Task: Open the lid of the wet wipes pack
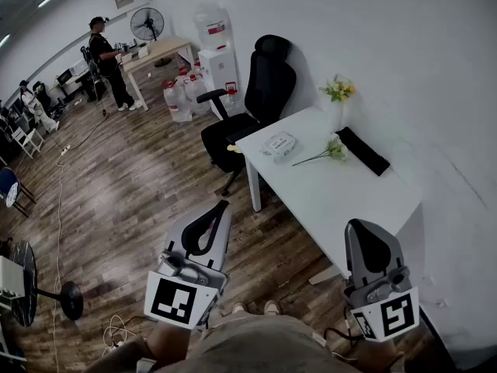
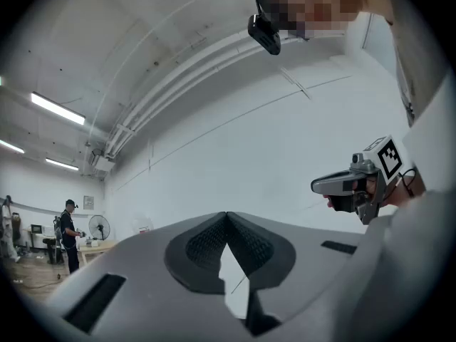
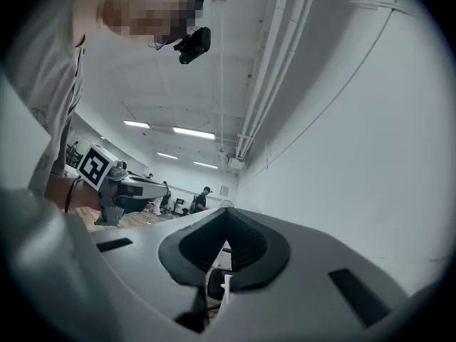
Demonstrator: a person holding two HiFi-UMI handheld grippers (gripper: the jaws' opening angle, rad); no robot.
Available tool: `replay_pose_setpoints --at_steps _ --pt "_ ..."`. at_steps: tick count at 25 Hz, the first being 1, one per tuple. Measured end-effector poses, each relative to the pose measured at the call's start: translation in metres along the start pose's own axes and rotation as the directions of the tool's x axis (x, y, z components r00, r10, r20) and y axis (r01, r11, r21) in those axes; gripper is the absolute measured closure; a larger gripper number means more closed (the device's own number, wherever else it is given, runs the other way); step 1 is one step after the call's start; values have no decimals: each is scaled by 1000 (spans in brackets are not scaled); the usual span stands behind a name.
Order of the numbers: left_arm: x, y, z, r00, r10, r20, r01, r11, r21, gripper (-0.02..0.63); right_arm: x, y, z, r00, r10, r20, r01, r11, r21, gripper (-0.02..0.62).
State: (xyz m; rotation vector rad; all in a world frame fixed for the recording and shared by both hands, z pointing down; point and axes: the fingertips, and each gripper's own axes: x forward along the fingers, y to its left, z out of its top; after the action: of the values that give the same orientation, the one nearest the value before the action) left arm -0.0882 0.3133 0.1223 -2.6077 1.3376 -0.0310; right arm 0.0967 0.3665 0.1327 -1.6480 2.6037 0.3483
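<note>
Table (image 1: pixel 342 200): wet wipes pack (image 1: pixel 279 144), flower stem (image 1: pixel 320 155). Office chair (image 1: pixel 260 99) beside. Wood floor (image 1: pixel 132 193). Left hand-held gripper (image 1: pixel 223 206), right hand-held gripper (image 1: pixel 359 228): jaws together, empty.

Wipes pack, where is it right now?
In the head view, the wipes pack lies near the far left corner of the white table, beside the black chair, with a flower lying just to its right.

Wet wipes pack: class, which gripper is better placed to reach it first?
Left, probably. In the head view the left gripper points toward the wet wipes pack at the table's far end; the right gripper sits farther from it. Both are shut and empty.
</note>
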Motion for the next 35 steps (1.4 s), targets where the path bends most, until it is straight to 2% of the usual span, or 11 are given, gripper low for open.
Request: replay_pose_setpoints --at_steps 4,16,21,22,24,25,33,35 --pt "8 4 -3 999 7 41 -9 999 42 589 4 -11 -9 1000 -2 18 2 999 38 566" --pt "31 2 -11 999 22 33 -23 999 40 589 19 -33 -30 999 34 1 -34 998 53 566" --pt "31 5 -21 999 43 9 -43 999 33 589 22 -36 -27 998 34 56 -41 990 134 563" --pt "33 6 -22 999 46 5 -46 999 30 589 24 -40 -25 998 18 67 -27 991 131 559" --pt "38 8 -25 999 41 2 -41 999 29 589 29 -46 -25 997 4 77 -14 992 125 439" --pt "41 9 -26 999 35 2 -35 999 33 589 32 -49 -27 997 6 77 -16 992 126 428" --pt "74 34 -48 1000 21 -1 -21 999 35 589 74 -58 -59 999 33 20 -35 994 104 425" --pt "86 44 -53 1000 13 -6 -13 999 32 589 90 -64 -66 1000 21 3 -21 994 103 447"
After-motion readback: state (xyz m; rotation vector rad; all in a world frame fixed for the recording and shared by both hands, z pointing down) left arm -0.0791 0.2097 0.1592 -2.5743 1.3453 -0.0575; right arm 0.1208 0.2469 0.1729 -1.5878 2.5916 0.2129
